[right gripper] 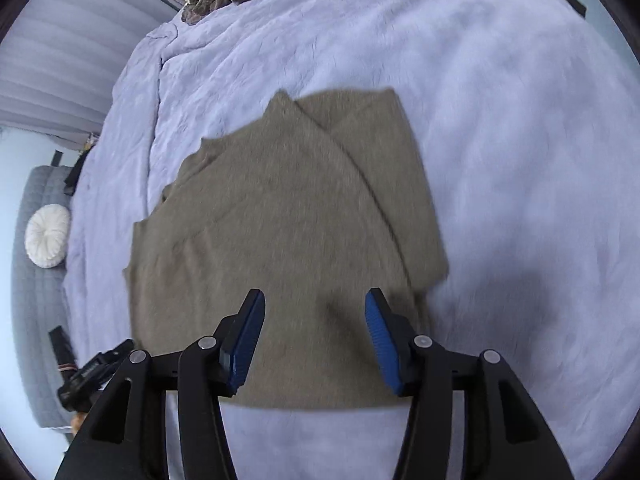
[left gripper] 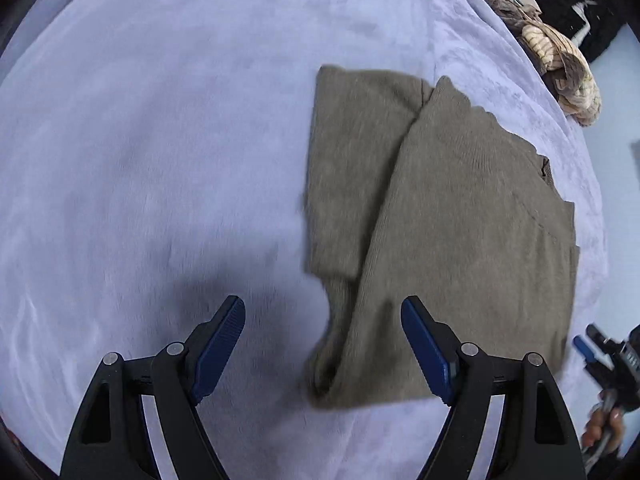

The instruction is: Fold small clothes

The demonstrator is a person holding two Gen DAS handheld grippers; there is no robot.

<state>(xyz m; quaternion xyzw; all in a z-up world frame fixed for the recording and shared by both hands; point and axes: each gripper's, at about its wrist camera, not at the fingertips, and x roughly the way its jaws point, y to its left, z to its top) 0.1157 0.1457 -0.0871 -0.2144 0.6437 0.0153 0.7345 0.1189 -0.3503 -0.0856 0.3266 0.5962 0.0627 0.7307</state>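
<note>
Both jaws open, gripping nothing. Brown sweater (right gripper: 280,240) flat on bed (right gripper: 520,120), partly folded, long axis running away; near hem right under right gripper (right gripper: 316,344), off right of left gripper (left gripper: 324,348).

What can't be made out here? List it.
- Olive knit garment: weave and seams smeared by motion blur in both wrist views; what kind of garment, unclear.
- Its near hem, right wrist view: partly behind the right hand-held gripper.
- Right hand-held gripper in the left wrist view: cut off by the edge.
- Patterned pile: too distorted to identify.
</note>
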